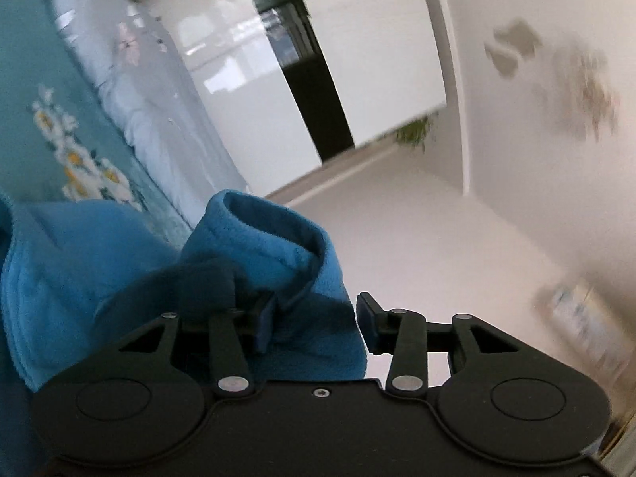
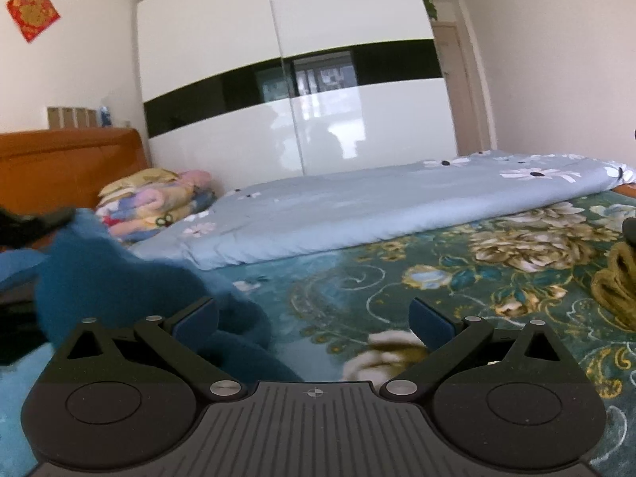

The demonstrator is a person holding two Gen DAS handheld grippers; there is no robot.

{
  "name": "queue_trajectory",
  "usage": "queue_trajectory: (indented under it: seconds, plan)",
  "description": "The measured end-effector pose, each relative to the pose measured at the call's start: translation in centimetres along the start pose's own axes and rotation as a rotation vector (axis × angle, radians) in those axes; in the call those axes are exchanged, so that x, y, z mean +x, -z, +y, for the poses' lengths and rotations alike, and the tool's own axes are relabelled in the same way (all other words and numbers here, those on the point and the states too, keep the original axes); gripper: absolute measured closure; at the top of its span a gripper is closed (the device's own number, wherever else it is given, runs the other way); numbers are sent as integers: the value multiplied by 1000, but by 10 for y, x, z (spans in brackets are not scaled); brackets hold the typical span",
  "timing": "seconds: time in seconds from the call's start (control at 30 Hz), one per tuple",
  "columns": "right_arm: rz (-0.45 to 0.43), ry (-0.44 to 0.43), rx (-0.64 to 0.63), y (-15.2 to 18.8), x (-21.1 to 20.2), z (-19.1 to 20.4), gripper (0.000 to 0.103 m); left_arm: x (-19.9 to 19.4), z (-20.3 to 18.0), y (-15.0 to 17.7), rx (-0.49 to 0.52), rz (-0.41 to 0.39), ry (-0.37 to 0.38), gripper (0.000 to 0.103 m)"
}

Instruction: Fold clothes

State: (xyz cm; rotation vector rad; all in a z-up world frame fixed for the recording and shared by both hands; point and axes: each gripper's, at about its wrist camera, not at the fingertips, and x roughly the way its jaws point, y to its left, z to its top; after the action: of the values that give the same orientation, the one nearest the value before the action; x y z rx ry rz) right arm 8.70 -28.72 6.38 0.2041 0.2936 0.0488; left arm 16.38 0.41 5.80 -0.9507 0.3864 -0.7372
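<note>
A blue fleece garment (image 1: 258, 246) hangs in my left gripper (image 1: 314, 324), lifted off the bed. The fabric fills the gap between the pads, and a cuff-like rolled opening stands up above them. In the right wrist view the same blue garment (image 2: 119, 278) is bunched at the left on the teal floral bedspread (image 2: 437, 278). My right gripper (image 2: 314, 318) is open and empty, low over the bedspread, with its left pad beside the garment. A black part of the left gripper (image 2: 24, 224) shows at the far left edge.
A folded light blue quilt (image 2: 377, 206) lies across the back of the bed. A stack of colourful folded blankets (image 2: 159, 202) sits by the orange headboard (image 2: 67, 167). A white and black wardrobe (image 2: 298, 79) stands behind. A yellow-brown item (image 2: 616, 282) lies at the right edge.
</note>
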Motion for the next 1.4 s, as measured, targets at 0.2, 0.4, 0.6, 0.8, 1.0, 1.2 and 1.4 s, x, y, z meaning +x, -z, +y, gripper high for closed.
queue_trajectory:
  seconds: [0.2, 0.4, 0.6, 0.8, 1.0, 1.2, 1.4]
  plan:
    - [-16, -213, -144, 1, -11, 32, 0, -24, 10, -15, -50, -25, -7, 47]
    - [32, -324, -376, 20, -12, 81, 0, -46, 12, -26, -18, -20, -60, 39]
    - [94, -350, -395, 32, 3, 113, 0, -59, 14, -31, -12, 6, -83, 37]
    - [143, -316, -379, 33, 18, 131, 0, -73, 23, -35, -32, 6, -113, 36]
    - [178, -269, -341, 30, 27, 137, 0, -79, 28, -38, -41, -11, -147, 32]
    - [201, -234, -350, 31, 29, 141, 1, -84, 24, -38, -2, -21, -198, 22]
    - [174, -250, -312, 33, 28, 135, 1, -91, 25, -41, -12, -54, -205, 20]
